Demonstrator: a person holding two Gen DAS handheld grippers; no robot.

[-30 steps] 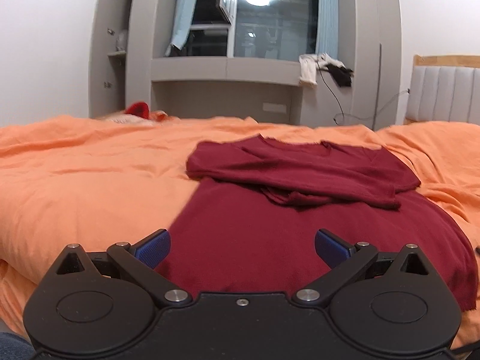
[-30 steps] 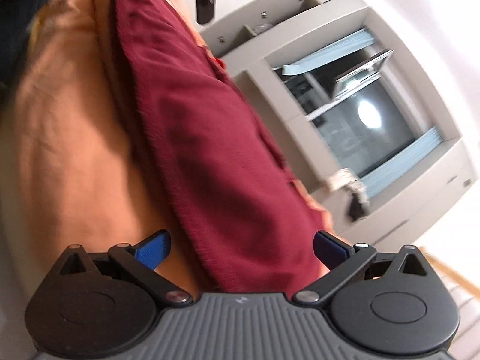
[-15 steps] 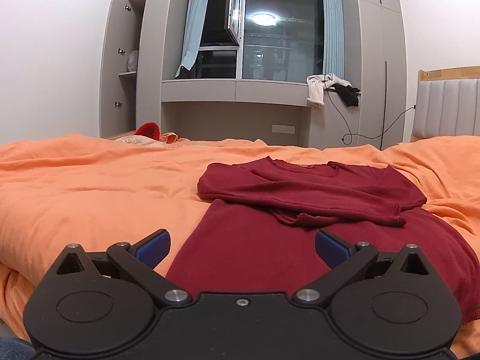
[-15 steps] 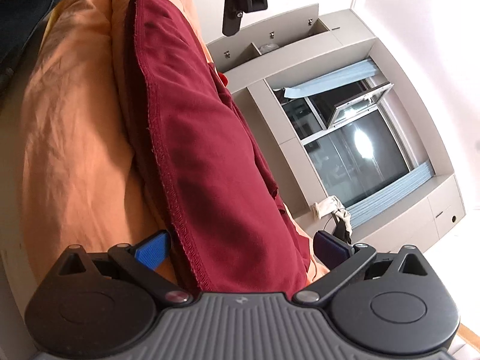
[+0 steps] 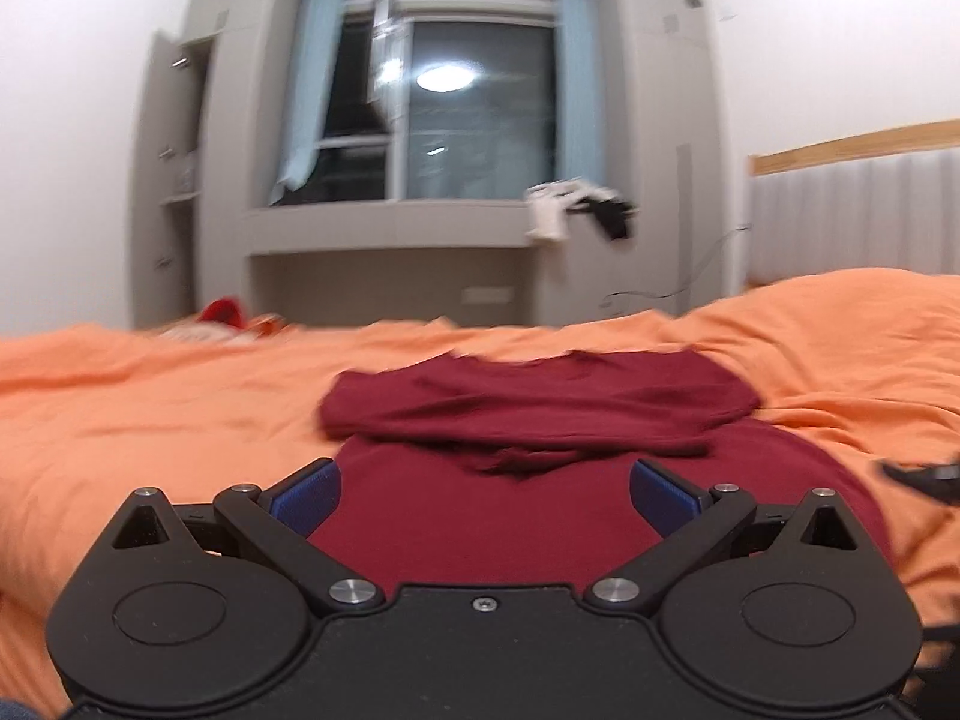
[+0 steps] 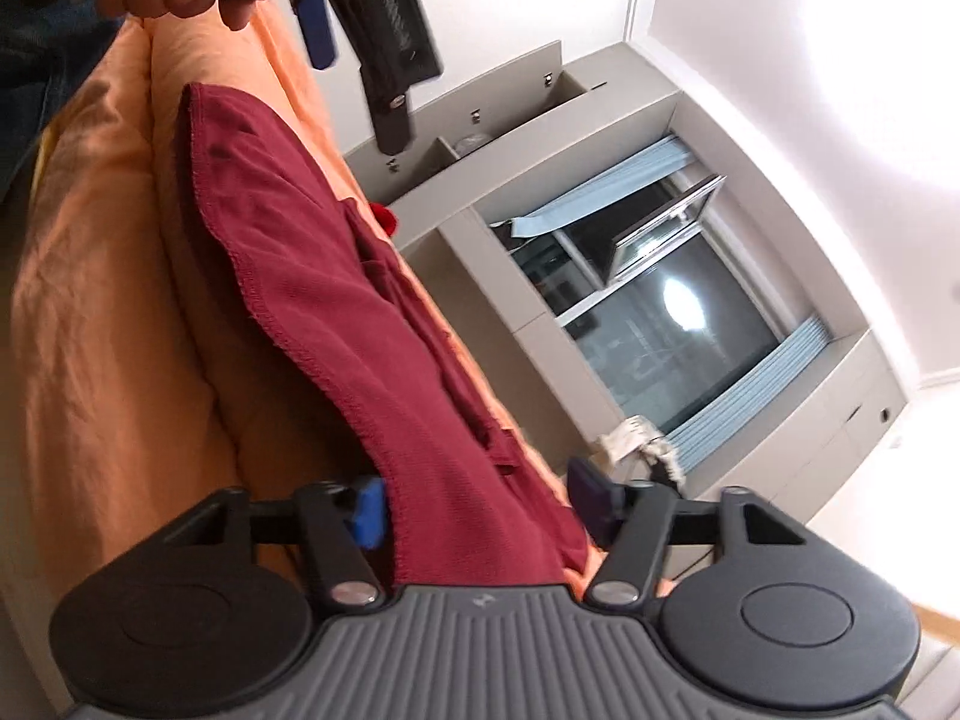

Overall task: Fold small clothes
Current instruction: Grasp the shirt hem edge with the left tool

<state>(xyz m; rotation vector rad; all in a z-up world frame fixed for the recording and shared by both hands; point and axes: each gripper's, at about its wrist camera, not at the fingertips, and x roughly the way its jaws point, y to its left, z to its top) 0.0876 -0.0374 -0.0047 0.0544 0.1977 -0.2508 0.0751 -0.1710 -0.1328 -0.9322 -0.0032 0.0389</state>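
Dark red knit, a small shirt [image 5: 540,480] lies on the orange bedspread [image 5: 150,420], its top part already folded down over the body; my right gripper [image 6: 480,510] comes in level at the near hem corner, jaws closing with the cloth's edge between them, the blue pads [image 6: 369,510] not yet visibly pressing on it; my left gripper [image 5: 483,495] hovers over the lower part of the shirt, jaws wide apart and holding nothing. The risks, as I judge them: the right jaws may close on only one layer, or on a thin sliver of hem, so the corner slips out once I lift; they may also pinch the bedspread underneath, since shirt and cover lie touching, and drag the cover along; with my left side not gripping, a one-sided lift would skew the shirt and undo the fold at the top; the blur in the left view hints at haste, which could spoil my aim.
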